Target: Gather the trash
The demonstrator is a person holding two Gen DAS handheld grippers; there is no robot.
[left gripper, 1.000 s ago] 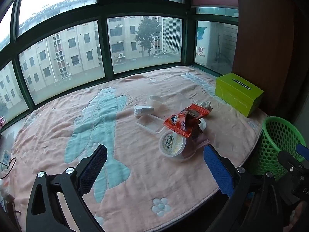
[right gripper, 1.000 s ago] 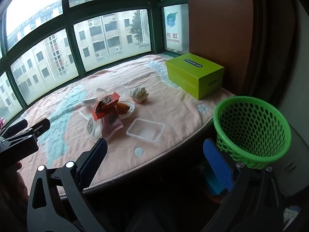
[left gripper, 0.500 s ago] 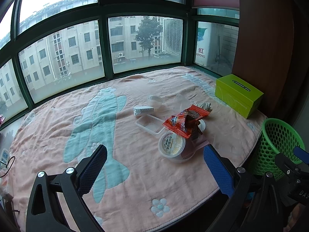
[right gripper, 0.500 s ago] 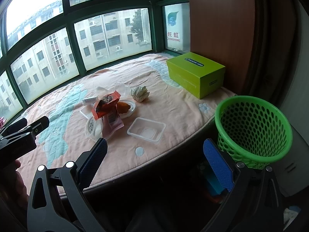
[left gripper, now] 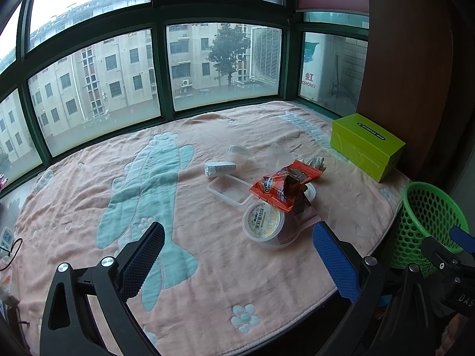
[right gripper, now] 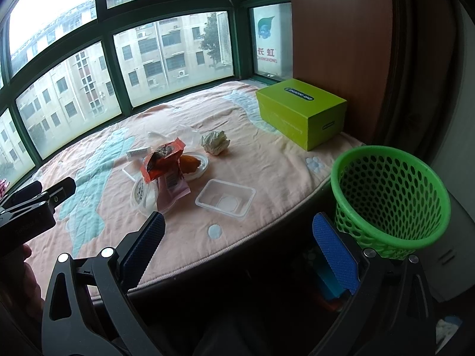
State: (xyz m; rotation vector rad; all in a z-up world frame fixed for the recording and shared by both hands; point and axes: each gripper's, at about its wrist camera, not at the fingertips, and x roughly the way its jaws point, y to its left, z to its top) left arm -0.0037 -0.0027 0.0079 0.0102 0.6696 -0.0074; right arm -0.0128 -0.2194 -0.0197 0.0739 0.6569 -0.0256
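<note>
A pile of trash lies mid-blanket: an orange snack wrapper [left gripper: 283, 185] [right gripper: 162, 160], a round lidded cup [left gripper: 262, 221] [right gripper: 144, 194], clear plastic trays [left gripper: 228, 188] [right gripper: 225, 198], a crumpled paper ball [right gripper: 215, 141], a white foam piece [left gripper: 219, 167] and a clear cup [left gripper: 237, 153]. A green mesh basket [left gripper: 427, 222] [right gripper: 389, 195] stands off the blanket's right edge. My left gripper [left gripper: 237, 262] is open and empty, short of the pile. My right gripper [right gripper: 237, 247] is open and empty, at the blanket's front edge left of the basket.
A lime-green box [left gripper: 368, 146] [right gripper: 301, 112] sits at the back right by a brown wall panel. The pink blanket [left gripper: 89, 195] covers a window ledge with windows behind. A power strip and cable [left gripper: 7, 241] lie at the far left.
Both grippers have drawn back slightly from the ledge; the trash looks a little farther away. Nothing was taken hold of.
</note>
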